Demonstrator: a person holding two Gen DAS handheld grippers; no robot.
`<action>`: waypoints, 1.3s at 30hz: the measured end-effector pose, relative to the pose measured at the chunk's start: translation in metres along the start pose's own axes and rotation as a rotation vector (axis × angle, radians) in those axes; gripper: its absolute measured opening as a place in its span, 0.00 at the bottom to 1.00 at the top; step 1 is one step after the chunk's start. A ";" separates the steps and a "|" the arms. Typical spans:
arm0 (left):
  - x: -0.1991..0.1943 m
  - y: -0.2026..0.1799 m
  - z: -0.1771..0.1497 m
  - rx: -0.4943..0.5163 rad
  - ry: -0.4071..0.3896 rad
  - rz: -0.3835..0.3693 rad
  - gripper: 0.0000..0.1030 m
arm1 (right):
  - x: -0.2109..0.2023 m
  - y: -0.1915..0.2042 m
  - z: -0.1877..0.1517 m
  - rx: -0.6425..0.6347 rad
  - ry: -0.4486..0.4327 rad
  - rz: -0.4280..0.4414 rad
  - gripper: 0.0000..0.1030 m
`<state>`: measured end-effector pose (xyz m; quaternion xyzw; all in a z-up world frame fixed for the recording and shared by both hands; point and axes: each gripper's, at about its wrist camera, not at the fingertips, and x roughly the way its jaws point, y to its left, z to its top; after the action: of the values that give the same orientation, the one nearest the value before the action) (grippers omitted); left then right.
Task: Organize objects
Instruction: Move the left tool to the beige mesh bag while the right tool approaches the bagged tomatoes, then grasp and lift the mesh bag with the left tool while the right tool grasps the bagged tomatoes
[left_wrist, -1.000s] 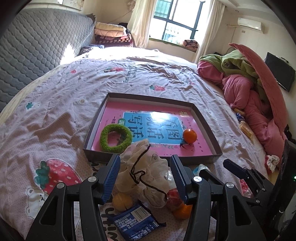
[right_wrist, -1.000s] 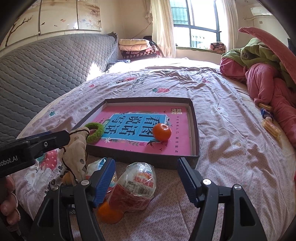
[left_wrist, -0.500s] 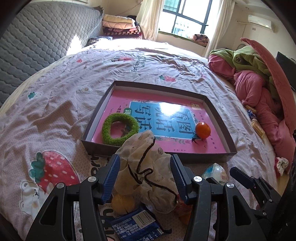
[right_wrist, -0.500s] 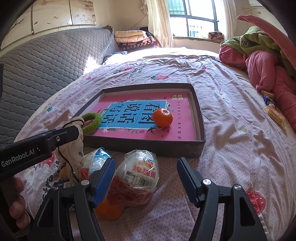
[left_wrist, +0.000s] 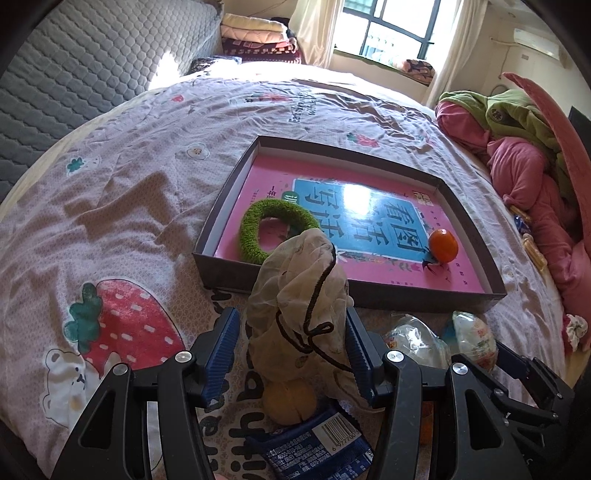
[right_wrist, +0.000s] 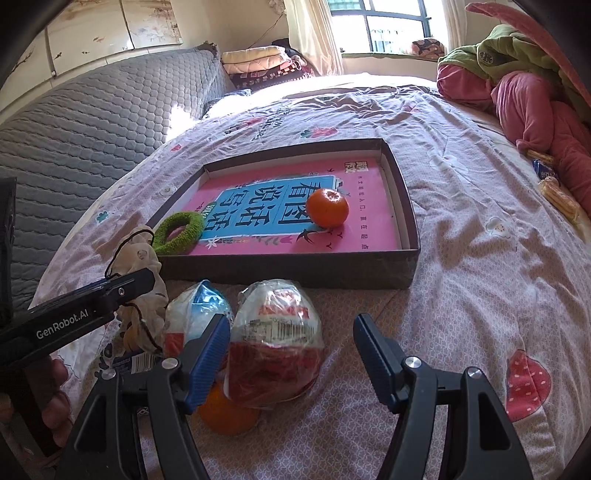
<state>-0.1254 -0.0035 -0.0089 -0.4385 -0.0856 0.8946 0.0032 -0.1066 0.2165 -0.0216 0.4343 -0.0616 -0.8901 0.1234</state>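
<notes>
A beige drawstring pouch stands on the bedspread just in front of the dark box. My left gripper is open around the pouch, both pads close to it. A yellow ball and a blue packet lie below it. The box holds a pink book, a green ring and a tangerine. My right gripper is open over a red-and-white wrapped snack, which sits nearer its left pad. An orange lies under that pad, and a blue-and-white packet lies beside it.
A heap of pink and green clothes fills the bed's right side, with small snack packs by it. A grey quilted headboard runs along the left. A hand holds the left gripper at the bed's near edge.
My left gripper has sunk and come forward around the pouch, so the box looks nearer. The right gripper tilted slightly; the wrapped snack stays between its open jaws.
</notes>
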 end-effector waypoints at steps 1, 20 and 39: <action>0.001 0.002 0.000 -0.003 0.002 -0.001 0.57 | 0.003 0.000 -0.001 0.000 0.014 -0.003 0.67; 0.024 0.011 -0.004 -0.033 0.058 -0.057 0.57 | 0.006 0.009 -0.003 -0.100 -0.013 -0.042 0.50; 0.017 0.012 -0.003 -0.034 0.025 -0.144 0.19 | 0.002 0.009 0.001 -0.129 -0.048 -0.043 0.50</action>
<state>-0.1327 -0.0131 -0.0258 -0.4425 -0.1320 0.8849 0.0611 -0.1067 0.2077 -0.0208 0.4054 0.0024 -0.9047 0.1307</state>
